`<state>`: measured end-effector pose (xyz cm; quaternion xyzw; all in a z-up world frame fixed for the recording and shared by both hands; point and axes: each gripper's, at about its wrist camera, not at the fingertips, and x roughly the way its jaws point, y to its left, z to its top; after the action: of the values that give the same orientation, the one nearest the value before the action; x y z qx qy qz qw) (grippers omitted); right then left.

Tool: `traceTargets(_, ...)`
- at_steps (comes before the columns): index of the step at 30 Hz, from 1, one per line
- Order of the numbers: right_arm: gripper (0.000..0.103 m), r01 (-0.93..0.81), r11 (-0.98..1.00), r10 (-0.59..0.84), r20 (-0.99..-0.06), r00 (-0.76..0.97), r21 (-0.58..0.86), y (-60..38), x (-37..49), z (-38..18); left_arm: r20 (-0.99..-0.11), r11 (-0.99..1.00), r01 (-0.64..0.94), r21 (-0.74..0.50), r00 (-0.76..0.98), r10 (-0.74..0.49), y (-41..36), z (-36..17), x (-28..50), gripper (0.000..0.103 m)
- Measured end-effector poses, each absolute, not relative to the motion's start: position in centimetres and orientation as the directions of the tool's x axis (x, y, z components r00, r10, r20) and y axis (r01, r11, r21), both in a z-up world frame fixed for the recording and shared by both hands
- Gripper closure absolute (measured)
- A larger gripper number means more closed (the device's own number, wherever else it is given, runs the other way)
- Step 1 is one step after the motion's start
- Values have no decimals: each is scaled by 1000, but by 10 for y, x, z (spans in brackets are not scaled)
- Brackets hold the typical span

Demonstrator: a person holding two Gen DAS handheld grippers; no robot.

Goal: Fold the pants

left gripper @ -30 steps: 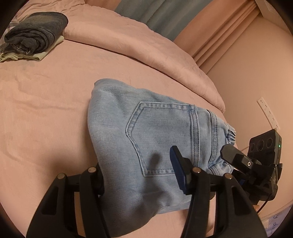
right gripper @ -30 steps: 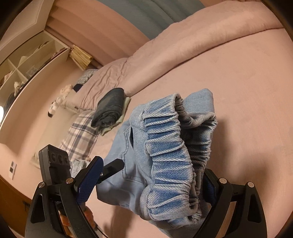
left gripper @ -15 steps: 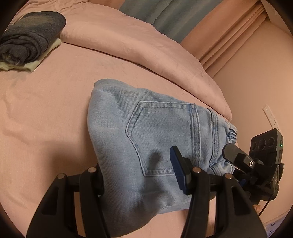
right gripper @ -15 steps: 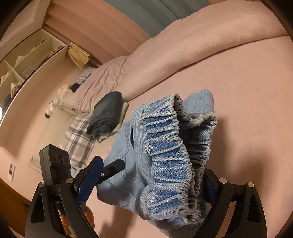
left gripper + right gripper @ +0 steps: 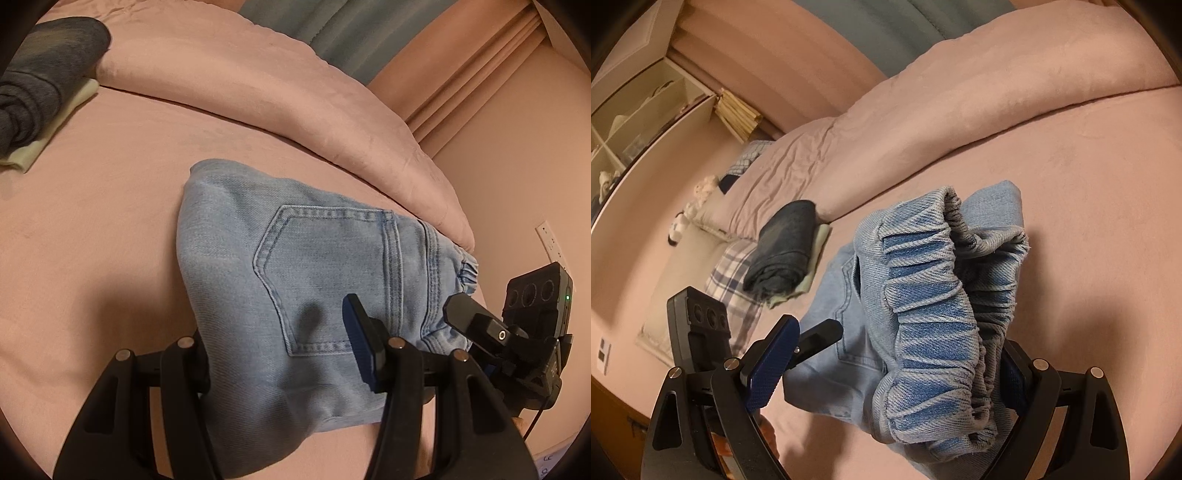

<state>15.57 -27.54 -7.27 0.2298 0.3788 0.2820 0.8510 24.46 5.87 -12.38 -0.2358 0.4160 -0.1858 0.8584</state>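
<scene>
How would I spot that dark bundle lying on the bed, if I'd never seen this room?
Start at the pink bed and follow the rolled-back duvet towards the plaid pillow. Beside the pillow lies a folded dark denim garment, stacked on a pale green folded cloth. Unlike the light blue jeans nearby, it is nearly charcoal.

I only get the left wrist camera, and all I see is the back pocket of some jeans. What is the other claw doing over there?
Observer: The right claw is open, straddling the gathered elastic waistband of the jeans.
Operator: Is it pinching it?
Observer: No, its left blue pad stands clear of the denim.
Operator: Anything beyond that dark folded pile?
Observer: A plaid cloth lies beside it.
</scene>
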Motion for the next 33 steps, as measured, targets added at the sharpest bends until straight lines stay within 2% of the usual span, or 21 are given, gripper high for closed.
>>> traceTargets(13,8,-254,770,606,-545,580,586,-306,179,-73,-625,796,147,-587,543,-561,35,-134,257,48)
traceTargets(23,8,-164,776,585,-597,549,609,-318,198,-104,-667,822,85,-564,540,-514,48,-146,255,44)
traceTargets(26,8,-91,761,580,-610,540,642,-333,203,-116,-681,842,70,-535,554,-478,57,-145,248,42)
traceTargets(29,8,-53,723,589,-574,569,689,-353,195,-114,-678,868,77,-491,591,-437,68,-134,235,42)
traceTargets(33,8,-64,775,491,-534,688,629,-369,169,-80,-652,907,139,-397,653,-385,64,-110,217,42)
